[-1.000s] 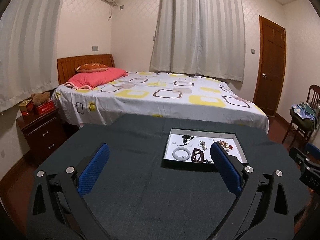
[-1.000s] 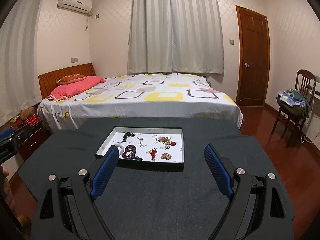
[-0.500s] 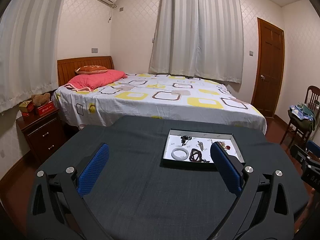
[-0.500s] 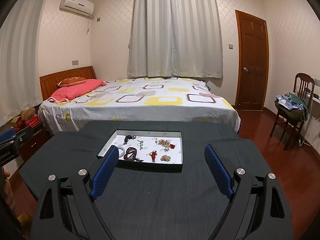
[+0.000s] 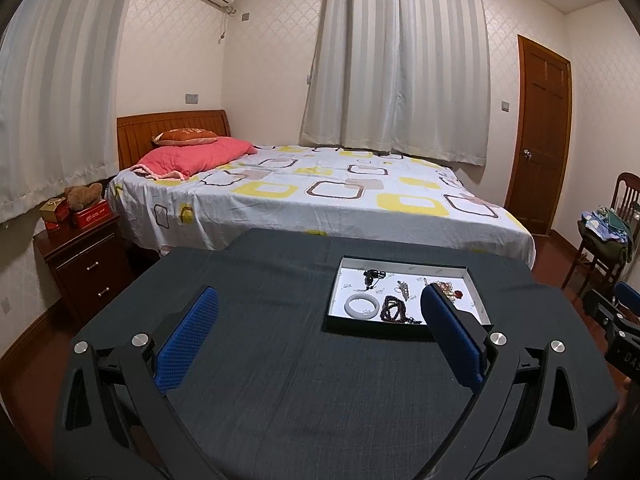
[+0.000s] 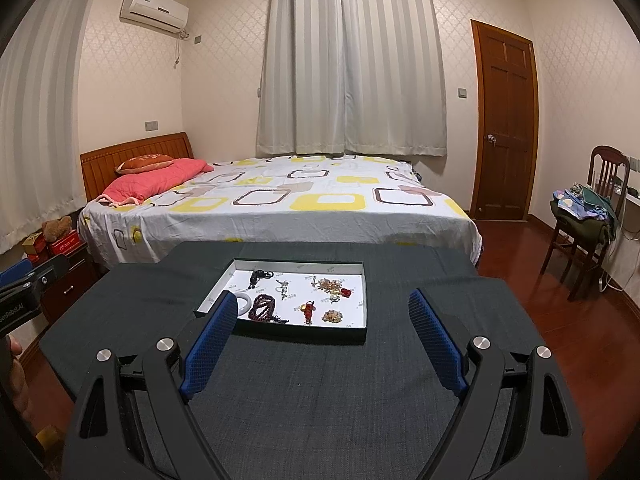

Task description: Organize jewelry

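— Both sets of jaws stand wide apart, nothing between them: left gripper [image 5: 320, 330] and right gripper [image 6: 323, 330], each hovering over the dark worktop [image 6: 300, 400].

— And the jewelry?

— All in that shallow black tray [image 6: 304, 334] with the white floor, lying on the worktop ahead of both grippers, well short of the bed [image 6: 280, 204]. A white bangle [image 5: 362, 306] lies at its near left, touching or just beside a coil of dark red beads [image 6: 262, 309]. A black pendant [image 6: 258, 276] sits farther back, a small red charm [image 6: 308, 310] and some pale clusters to the right.

— Anything touching the tray?

— No, both grippers are clear of it.
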`<action>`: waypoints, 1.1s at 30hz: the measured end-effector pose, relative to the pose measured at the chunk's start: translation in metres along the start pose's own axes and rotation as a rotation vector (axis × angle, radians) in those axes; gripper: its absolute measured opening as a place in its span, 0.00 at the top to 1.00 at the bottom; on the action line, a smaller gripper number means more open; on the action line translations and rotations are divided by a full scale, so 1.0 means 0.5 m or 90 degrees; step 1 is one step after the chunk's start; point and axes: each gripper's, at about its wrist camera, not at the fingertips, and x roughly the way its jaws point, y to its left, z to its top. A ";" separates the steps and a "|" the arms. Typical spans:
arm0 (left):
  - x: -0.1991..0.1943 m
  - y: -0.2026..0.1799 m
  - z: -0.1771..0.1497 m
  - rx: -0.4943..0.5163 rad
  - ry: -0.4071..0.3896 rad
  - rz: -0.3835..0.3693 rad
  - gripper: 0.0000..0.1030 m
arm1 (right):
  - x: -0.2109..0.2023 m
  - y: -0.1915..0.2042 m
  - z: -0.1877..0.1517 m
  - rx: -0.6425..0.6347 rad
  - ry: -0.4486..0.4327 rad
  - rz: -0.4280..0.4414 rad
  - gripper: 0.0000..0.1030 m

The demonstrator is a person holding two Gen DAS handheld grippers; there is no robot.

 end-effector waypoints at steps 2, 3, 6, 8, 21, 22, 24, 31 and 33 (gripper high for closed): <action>0.000 0.002 0.000 -0.003 0.001 -0.001 0.04 | 0.000 0.000 0.000 0.000 0.000 0.000 0.18; 0.000 0.003 0.001 -0.004 0.001 -0.001 0.04 | -0.001 0.000 0.000 0.000 -0.001 0.000 0.18; 0.001 0.005 0.002 -0.003 0.001 0.001 0.04 | 0.000 0.000 -0.001 0.001 0.000 0.001 0.18; 0.001 0.006 0.003 -0.004 0.000 0.000 0.04 | -0.002 0.000 0.000 0.000 0.000 0.000 0.18; 0.002 0.014 0.008 -0.016 0.002 0.009 0.04 | -0.003 0.003 -0.001 0.000 0.000 0.001 0.18; 0.002 0.014 0.009 -0.016 0.003 0.007 0.04 | -0.004 0.003 0.000 -0.001 0.000 0.001 0.18; 0.003 0.011 0.010 -0.014 0.005 0.007 0.04 | -0.004 0.003 0.000 -0.002 0.000 0.001 0.18; 0.001 0.005 0.010 -0.003 -0.003 0.010 0.04 | -0.002 0.003 -0.001 0.000 0.000 0.001 0.18; 0.001 0.004 0.009 -0.001 -0.001 0.011 0.04 | -0.002 0.004 -0.001 -0.001 0.001 0.001 0.18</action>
